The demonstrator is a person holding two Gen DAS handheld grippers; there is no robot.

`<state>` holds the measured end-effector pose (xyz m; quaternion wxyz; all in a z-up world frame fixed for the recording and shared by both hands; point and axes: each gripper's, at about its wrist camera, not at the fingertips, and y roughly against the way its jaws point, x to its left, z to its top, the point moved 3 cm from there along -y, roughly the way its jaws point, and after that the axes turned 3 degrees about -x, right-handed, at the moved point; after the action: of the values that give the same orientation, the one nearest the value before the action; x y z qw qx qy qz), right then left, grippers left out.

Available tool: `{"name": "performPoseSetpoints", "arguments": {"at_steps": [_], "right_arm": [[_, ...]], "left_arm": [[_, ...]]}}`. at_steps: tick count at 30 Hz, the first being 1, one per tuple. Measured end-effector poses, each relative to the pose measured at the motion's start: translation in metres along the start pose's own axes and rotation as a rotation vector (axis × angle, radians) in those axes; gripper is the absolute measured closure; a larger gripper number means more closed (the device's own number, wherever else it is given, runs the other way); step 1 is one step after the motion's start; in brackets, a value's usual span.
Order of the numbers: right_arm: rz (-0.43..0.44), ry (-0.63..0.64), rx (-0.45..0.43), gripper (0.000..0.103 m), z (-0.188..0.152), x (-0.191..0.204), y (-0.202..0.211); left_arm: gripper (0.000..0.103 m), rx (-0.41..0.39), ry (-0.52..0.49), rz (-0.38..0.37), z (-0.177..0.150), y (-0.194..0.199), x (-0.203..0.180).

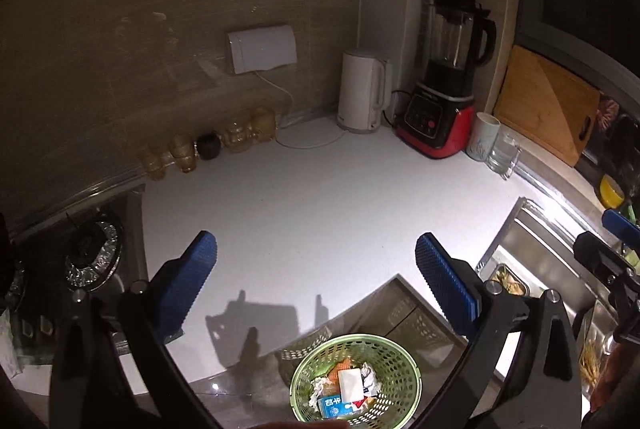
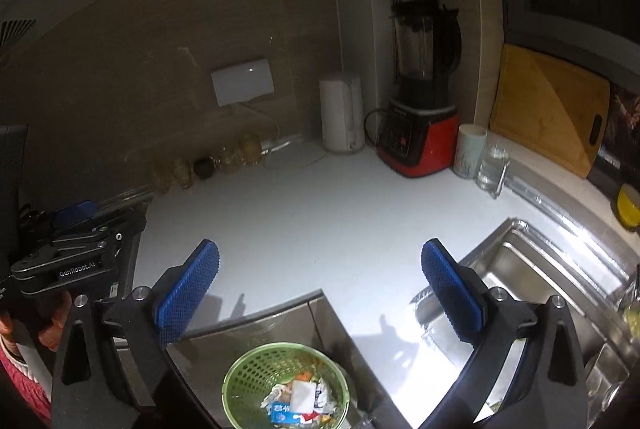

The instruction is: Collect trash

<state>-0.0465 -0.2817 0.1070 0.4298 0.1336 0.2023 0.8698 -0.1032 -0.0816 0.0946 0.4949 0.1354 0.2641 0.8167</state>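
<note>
A green perforated waste basket [image 1: 404, 373] [image 2: 244, 373] stands on the floor below the counter edge. It holds crumpled paper, a white packet [image 1: 351, 383] [image 2: 303, 395] and a blue and white carton [image 1: 333, 406] [image 2: 284, 411]. My left gripper [image 1: 316, 257] hangs high above the basket, open, nothing between its blue pads. My right gripper [image 2: 320, 265] is likewise open and empty above the counter edge. The left gripper's body [image 2: 68, 249] shows at the left of the right wrist view, held by a hand [image 2: 48, 325].
The white counter [image 1: 320, 197] carries a white kettle [image 1: 362, 91], a red and black blender [image 1: 444, 89], a mug [image 1: 482, 137], a glass [image 1: 503, 155] and several jars [image 1: 208, 145] along the wall. A steel sink [image 2: 532, 277] lies right, a stove burner [image 1: 90, 253] left, a wooden board [image 1: 548, 101] behind.
</note>
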Motion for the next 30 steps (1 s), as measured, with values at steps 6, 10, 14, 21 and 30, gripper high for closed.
{"name": "performPoseSetpoints", "arguments": {"at_steps": [6, 10, 14, 21, 30], "right_arm": [[0.022, -0.011, -0.057, 0.002, 0.031, 0.018, 0.003], [0.012, -0.036, -0.056, 0.002, 0.037, 0.026, -0.009], [0.010, -0.053, -0.064, 0.002, 0.043, 0.037, -0.019], [-0.031, -0.050, -0.052, 0.002, 0.053, 0.057, -0.045], [-0.082, -0.059, -0.015, 0.002, 0.059, 0.066, -0.080]], "left_arm": [[0.008, -0.029, 0.049, 0.074, 0.025, 0.006, 0.016], [0.008, -0.032, 0.082, 0.089, 0.031, 0.002, 0.030], [0.008, -0.042, 0.073, 0.113, 0.040, -0.007, 0.041], [0.008, -0.054, 0.070, 0.119, 0.061, -0.031, 0.063], [0.008, -0.040, 0.045, 0.093, 0.073, -0.063, 0.076]]}}
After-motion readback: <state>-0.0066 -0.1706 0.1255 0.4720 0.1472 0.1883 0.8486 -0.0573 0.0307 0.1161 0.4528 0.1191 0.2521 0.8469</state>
